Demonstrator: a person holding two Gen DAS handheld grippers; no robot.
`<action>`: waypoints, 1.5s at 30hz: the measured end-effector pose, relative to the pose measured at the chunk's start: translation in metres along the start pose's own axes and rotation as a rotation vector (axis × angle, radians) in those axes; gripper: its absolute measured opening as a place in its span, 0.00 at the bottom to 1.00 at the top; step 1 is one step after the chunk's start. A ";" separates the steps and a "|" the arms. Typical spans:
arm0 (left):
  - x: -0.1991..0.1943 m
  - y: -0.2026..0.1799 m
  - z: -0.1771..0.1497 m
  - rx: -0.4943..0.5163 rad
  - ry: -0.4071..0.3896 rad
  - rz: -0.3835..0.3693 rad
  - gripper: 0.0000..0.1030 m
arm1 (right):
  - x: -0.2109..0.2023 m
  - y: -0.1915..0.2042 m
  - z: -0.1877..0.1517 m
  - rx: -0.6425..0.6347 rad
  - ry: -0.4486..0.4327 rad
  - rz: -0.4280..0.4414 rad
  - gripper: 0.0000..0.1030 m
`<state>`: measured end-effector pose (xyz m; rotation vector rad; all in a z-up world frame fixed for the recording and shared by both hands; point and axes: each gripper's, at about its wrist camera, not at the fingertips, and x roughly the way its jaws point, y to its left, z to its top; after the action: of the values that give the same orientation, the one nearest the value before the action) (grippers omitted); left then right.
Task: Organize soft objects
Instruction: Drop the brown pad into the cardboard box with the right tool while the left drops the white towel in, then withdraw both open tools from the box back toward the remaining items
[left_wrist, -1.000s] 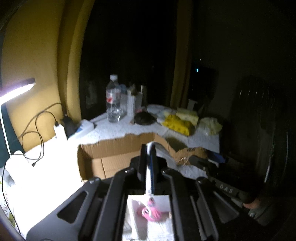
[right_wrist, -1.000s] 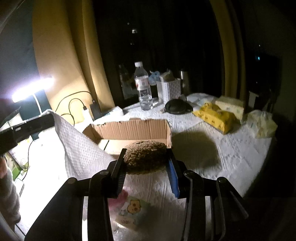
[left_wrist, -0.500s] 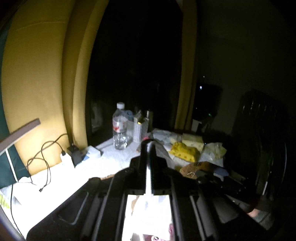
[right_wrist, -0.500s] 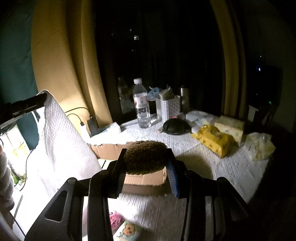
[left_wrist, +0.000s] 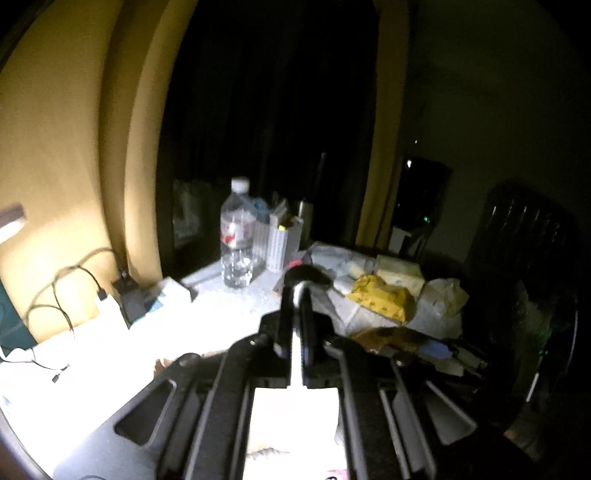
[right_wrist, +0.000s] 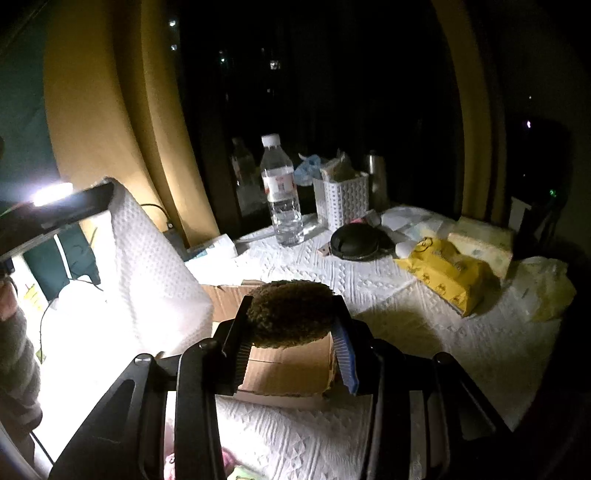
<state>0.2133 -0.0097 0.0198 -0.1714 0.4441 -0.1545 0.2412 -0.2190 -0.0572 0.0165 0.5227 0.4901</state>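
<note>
The right hand-held gripper (right_wrist: 291, 328) is clamping a brown, fuzzy, rounded soft pad (right_wrist: 290, 314) between its two fingers, one black at nine o'clock and one blue-tipped at three o'clock of the pad, and is holding it in the air above the open brown cardboard box (right_wrist: 288, 373) that is sitting on the white embossed cloth-covered surface (right_wrist: 388, 295). The left hand-held gripper (left_wrist: 297, 321) is pinching a white dimpled towel (left_wrist: 295, 413) with its fingers pressed nearly together on the thin edge; in the right wrist view that towel (right_wrist: 155, 273) is hanging from the left tool at about nine o'clock, draping down beside the box's left wall, and it is glaring under the bright bar lamp (right_wrist: 51, 194) at the far left. At twelve o'clock a clear plastic water bottle with a white cap (right_wrist: 280, 192) is standing upright, just beside a white perforated basket (right_wrist: 345, 201) stuffed with small items. At two o'clock from the pad a black round case (right_wrist: 356, 243) is lying flat, and further toward three o'clock a yellow plastic tissue pack (right_wrist: 447, 275) is resting against a pale tissue pack (right_wrist: 480, 243). A pink soft item (right_wrist: 229, 456) is peeking out at six o'clock, mostly hidden by the tool.
</note>
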 end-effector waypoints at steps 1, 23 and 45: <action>0.007 0.001 -0.004 -0.004 0.013 -0.001 0.02 | 0.005 -0.002 -0.001 0.003 0.006 0.002 0.41; 0.106 0.015 -0.088 -0.103 0.421 0.006 0.23 | 0.064 -0.002 -0.030 0.023 0.110 0.012 0.46; 0.031 0.014 -0.091 -0.110 0.328 0.029 0.66 | -0.003 0.010 -0.040 0.015 0.073 -0.056 0.57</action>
<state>0.2024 -0.0134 -0.0769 -0.2494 0.7826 -0.1303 0.2152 -0.2155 -0.0896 -0.0014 0.5968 0.4329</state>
